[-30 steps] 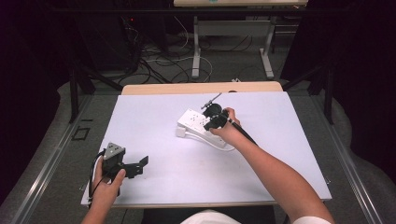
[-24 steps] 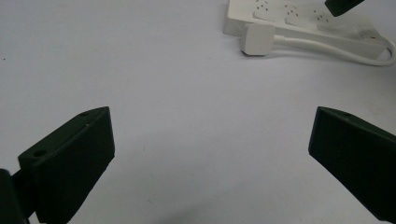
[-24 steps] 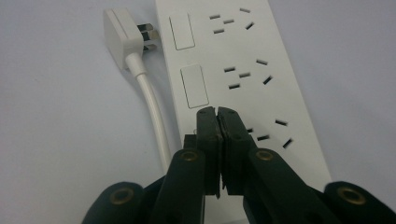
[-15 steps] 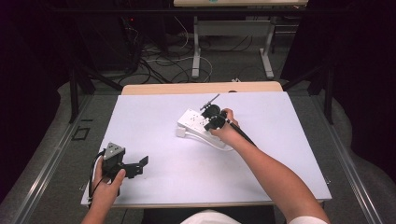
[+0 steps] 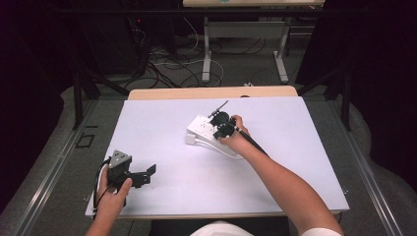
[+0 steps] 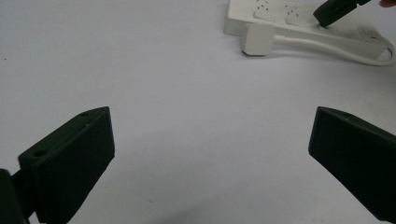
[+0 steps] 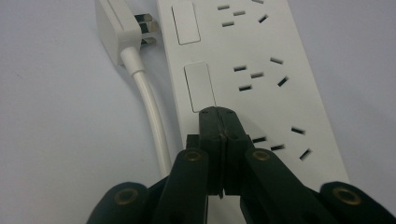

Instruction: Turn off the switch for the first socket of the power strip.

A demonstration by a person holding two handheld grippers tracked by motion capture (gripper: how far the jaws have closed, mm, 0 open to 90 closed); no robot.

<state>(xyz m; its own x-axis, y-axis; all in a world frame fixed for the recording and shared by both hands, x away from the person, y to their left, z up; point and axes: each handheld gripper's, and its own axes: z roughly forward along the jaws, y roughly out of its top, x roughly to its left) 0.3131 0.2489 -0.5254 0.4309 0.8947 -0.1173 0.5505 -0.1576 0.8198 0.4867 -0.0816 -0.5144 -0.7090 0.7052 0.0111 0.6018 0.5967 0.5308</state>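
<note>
I am holding my right hand-held gripper (image 5: pixel 222 124) over the white power strip (image 5: pixel 206 129), which is lying near the middle of the white bench (image 5: pixel 295 147), slightly toward the far side. In the right gripper view, my right hand-held gripper (image 7: pixel 219 122) is showing its two black jaws pressed together with nothing between them, and their tips are sitting over the strip's (image 7: pixel 261 70) top face, right at the near end of a rectangular switch (image 7: pixel 200 87) and beside a group of socket slots. I cannot tell whether the tips are touching the plastic. The strip's white cord (image 7: pixel 152 116) is running along its side, and the white plug (image 7: pixel 122 23) is lying just beside the strip with its metal prongs facing the strip's edge.

My left hand-held gripper (image 5: pixel 133 176) is resting low near the bench's near left corner, well apart from the strip. In the left gripper view its jaws are standing wide apart over bare bench (image 6: pixel 187 116), empty, with the strip (image 6: pixel 280 14) and plug (image 6: pixel 258 39) farther ahead.
</note>
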